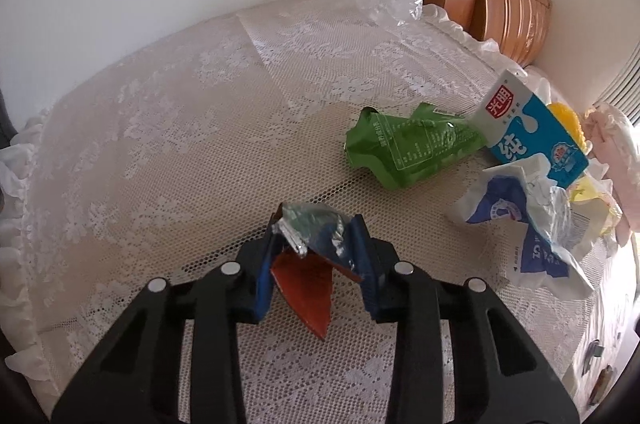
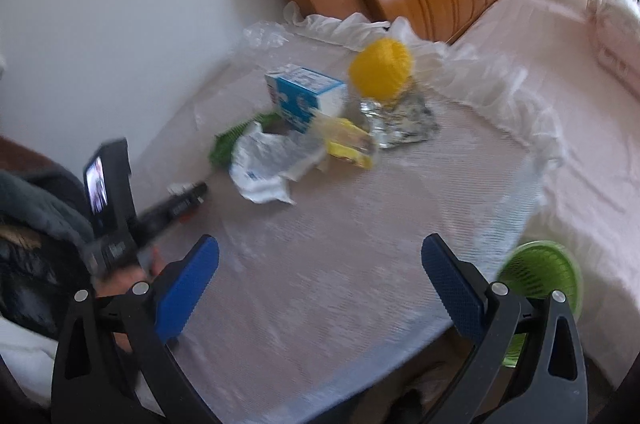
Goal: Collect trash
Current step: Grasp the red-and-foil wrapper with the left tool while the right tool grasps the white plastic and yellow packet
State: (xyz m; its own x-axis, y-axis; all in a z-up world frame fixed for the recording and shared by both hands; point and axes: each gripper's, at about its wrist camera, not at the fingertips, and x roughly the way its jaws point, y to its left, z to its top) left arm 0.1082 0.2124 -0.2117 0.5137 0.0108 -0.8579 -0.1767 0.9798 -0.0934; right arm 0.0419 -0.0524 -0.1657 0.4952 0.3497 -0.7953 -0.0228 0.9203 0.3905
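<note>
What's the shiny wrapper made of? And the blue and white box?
The wrapper in the left gripper looks like thin foil-lined plastic: crinkled silver glints, orange on one face. The milk carton looks like coated cardboard: flat printed panels, sharp folded edges, slight gloss.

Milk carton (image 2: 306, 96) behind crumpled bag (image 2: 268, 164), ball (image 2: 380, 68) right

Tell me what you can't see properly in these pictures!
- Red and silver foil wrapper, left wrist view: the left gripper pinches it, so its print is hidden.
- Crumpled green packet, right wrist view: blurred, mostly behind the white crumpled bag.
- Green slotted basket, right wrist view: partly hidden by the open right gripper and lace-covered table.
</note>
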